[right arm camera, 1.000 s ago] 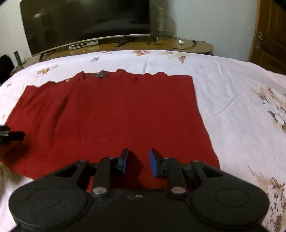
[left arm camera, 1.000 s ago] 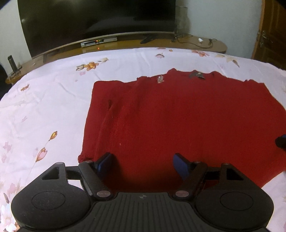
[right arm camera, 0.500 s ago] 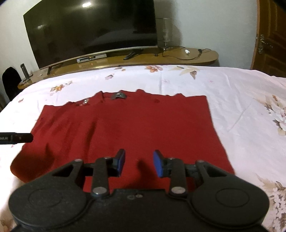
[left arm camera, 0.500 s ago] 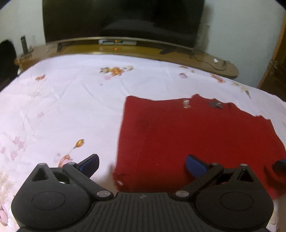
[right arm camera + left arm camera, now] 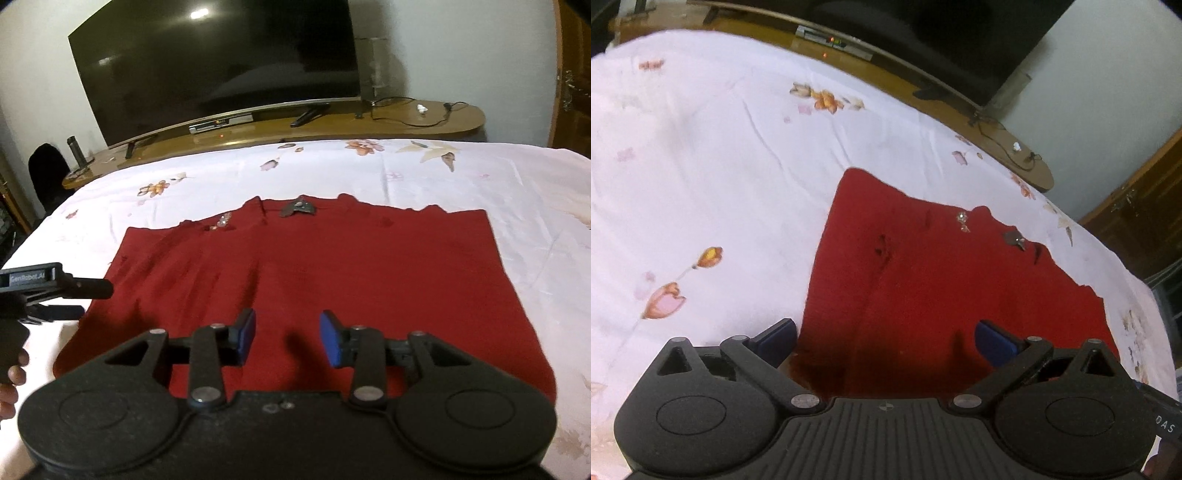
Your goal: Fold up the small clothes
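Observation:
A dark red knitted garment (image 5: 332, 266) lies flat on the white flowered bedsheet (image 5: 517, 206), folded into a rectangle with its neckline at the far edge. In the left wrist view the garment (image 5: 942, 280) fills the lower middle. My left gripper (image 5: 884, 341) is open wide, straddling the garment's near left corner with nothing gripped. From the right wrist view the left gripper (image 5: 88, 299) shows at the garment's left edge, held by a hand. My right gripper (image 5: 288, 341) hovers over the near edge; its jaws are opening, and nothing is pinched between them.
Beyond the bed a curved wooden shelf (image 5: 406, 122) carries a large dark television (image 5: 221, 66), a set-top box (image 5: 221, 123), cables and a remote. A wooden door (image 5: 1145, 206) stands at the right. Bare sheet (image 5: 701, 166) stretches left of the garment.
The left gripper opened wide, rolled and shifted to the garment's left corner. The right gripper lifted back a little and its jaws spread, so more of the garment and room shows.

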A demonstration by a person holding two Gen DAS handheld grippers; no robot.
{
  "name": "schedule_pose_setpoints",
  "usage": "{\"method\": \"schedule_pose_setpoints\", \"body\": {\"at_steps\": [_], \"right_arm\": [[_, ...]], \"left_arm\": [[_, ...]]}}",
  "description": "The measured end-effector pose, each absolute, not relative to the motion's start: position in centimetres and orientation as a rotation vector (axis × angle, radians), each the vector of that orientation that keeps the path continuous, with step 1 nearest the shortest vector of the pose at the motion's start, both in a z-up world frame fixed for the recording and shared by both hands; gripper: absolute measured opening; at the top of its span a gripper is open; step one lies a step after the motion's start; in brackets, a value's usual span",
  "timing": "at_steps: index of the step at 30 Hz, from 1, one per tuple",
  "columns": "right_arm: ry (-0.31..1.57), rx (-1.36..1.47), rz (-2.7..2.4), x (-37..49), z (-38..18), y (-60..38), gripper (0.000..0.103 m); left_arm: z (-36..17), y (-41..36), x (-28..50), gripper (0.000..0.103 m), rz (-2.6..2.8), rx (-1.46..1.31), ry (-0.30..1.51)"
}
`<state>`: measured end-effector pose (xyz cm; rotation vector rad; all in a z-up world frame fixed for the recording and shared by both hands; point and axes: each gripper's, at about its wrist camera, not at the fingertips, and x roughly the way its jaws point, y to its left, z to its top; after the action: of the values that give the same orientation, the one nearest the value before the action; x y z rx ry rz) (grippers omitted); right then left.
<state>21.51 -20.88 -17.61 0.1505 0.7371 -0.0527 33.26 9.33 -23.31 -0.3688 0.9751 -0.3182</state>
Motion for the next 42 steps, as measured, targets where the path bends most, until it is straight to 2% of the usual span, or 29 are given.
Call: {"method": "schedule_pose_setpoints", "body": {"at_steps": [6,11,12,13,15,18,21,24,27,31,33,36,42], "right_arm": [[0.748,0.156,-0.012,22.7,-18.2,-21.3,0.038],[0.752,0.163,0.013,23.2,-18.4,-21.7,0.038],[0.752,0.164,0.016,23.2,-18.4,-21.7,0.038],[0.752,0.165,0.02,23.3,-18.4,-21.8,0.038],[0.748,0.164,0.024,23.3,-18.2,-21.9,0.038],[0.744,0.164,0.033,23.5,-18.2,-22.0,0.038],[0.751,0.159,0.039,23.8,-18.5,-22.0,0.038],[0.76,0.147,0.04,24.3,-18.7,-21.8,0.038],[0.759,0.135,0.039,24.8,-18.7,-21.5,0.038],[0.751,0.116,0.029,25.3,-18.7,-21.4,0.038],[0.776,0.096,0.005,25.9,-19.7,-21.4,0.039],[0.819,0.034,-0.003,26.7,-21.1,-21.0,0.04],[0.764,0.205,0.044,25.3,-19.0,-22.9,0.041]], "left_arm": [[-24.3,8.9,33.6,0.101,-0.323,-0.381,0.926],[-24.3,9.6,33.8,0.07,-0.321,-0.455,0.92],[-24.3,9.8,33.8,0.06,-0.324,-0.469,0.924],[-24.3,10.1,33.8,0.045,-0.327,-0.48,0.927],[-24.6,10.5,33.8,0.031,-0.339,-0.503,0.946],[-25.6,10.8,34.1,0.031,-0.338,-0.508,0.959],[-25.6,10.4,34.1,0.037,-0.331,-0.514,0.956],[-25.2,9.8,34.1,0.036,-0.309,-0.493,0.957],[-24.4,9.8,33.9,0.029,-0.282,-0.496,0.953],[-22.8,9.4,33.5,0.029,-0.29,-0.487,0.913],[-22.0,9.0,33.4,0.025,-0.301,-0.473,0.895],[-21.2,8.2,33.5,0.024,-0.316,-0.455,0.889],[-18.2,5.1,32.7,0.021,-0.431,-0.478,0.837]]}}
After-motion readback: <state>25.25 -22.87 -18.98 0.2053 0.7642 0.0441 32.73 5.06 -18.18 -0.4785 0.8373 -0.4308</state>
